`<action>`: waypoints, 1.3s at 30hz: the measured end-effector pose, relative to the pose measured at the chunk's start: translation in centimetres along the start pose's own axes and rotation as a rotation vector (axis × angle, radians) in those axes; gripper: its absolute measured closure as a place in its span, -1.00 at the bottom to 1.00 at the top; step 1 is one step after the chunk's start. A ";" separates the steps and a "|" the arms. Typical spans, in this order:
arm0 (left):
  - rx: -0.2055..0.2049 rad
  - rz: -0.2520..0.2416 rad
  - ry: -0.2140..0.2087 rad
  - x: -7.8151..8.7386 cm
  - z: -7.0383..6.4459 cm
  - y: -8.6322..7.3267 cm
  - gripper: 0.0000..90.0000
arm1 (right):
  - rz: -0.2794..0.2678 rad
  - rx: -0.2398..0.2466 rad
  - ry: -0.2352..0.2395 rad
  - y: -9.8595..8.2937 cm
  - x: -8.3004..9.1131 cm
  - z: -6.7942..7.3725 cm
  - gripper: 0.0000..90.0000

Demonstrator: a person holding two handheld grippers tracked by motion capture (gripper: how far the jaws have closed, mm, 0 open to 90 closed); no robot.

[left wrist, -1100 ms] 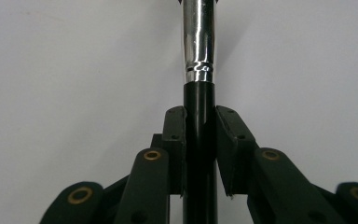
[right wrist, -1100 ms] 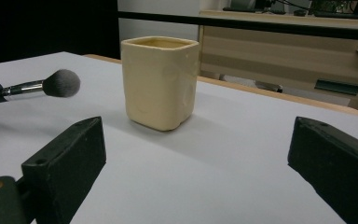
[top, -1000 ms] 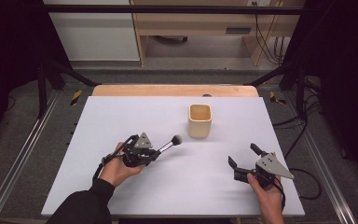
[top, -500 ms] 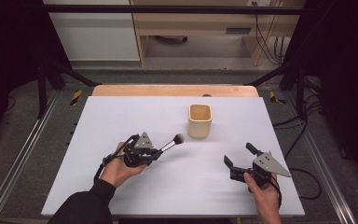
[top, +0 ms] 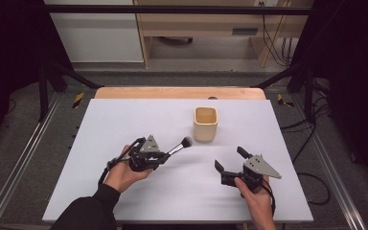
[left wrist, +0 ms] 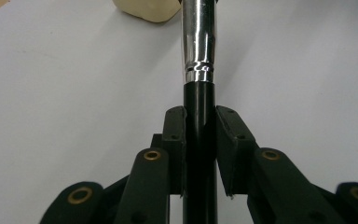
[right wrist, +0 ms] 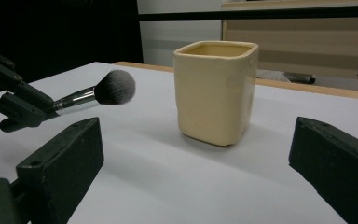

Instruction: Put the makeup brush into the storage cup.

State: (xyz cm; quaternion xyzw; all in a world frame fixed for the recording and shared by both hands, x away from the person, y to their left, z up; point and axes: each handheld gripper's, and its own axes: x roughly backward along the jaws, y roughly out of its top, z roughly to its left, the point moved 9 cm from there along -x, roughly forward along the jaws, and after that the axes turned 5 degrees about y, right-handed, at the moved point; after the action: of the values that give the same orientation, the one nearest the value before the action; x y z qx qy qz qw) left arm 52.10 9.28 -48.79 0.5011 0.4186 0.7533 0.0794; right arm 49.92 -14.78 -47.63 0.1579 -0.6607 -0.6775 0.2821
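Two claws: both over the white table [top: 124, 120], well apart.
Left claw [top: 162, 157]: clamped on the black handle of a makeup brush [top: 179, 145], bristles up off the table, pointing toward the cup.
Right claw [top: 230, 158]: jaws wide apart, holding nothing.
Cup [top: 205, 123]: cream, square-mouthed, upright, near the brush head.

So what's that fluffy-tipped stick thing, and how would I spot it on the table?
Start at the white table and find the cream square cup standing near its far middle. Just to the cup's left and nearer the person, the left gripper holds a makeup brush above the surface. It alone has a shiny metal neck and a dark, rounded tuft pointing toward the cup.
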 end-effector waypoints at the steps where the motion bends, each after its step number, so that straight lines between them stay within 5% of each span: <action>1: -0.004 0.001 -0.003 0.1 0.0 0.0 0.65 | 0.000 -0.008 0.002 0.0 -0.2 0.2 -0.93; 39: -0.027 -0.048 -0.014 -0.1 -1.2 2.4 0.65 | -0.012 -0.168 0.079 -0.4 -4.1 4.5 -0.94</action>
State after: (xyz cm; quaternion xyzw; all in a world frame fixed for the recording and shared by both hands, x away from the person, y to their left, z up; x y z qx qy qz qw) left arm 51.88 7.05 -47.38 0.4952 0.4197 0.7531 0.1071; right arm 50.47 -8.68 -48.31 0.1644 -0.5889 -0.7254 0.3160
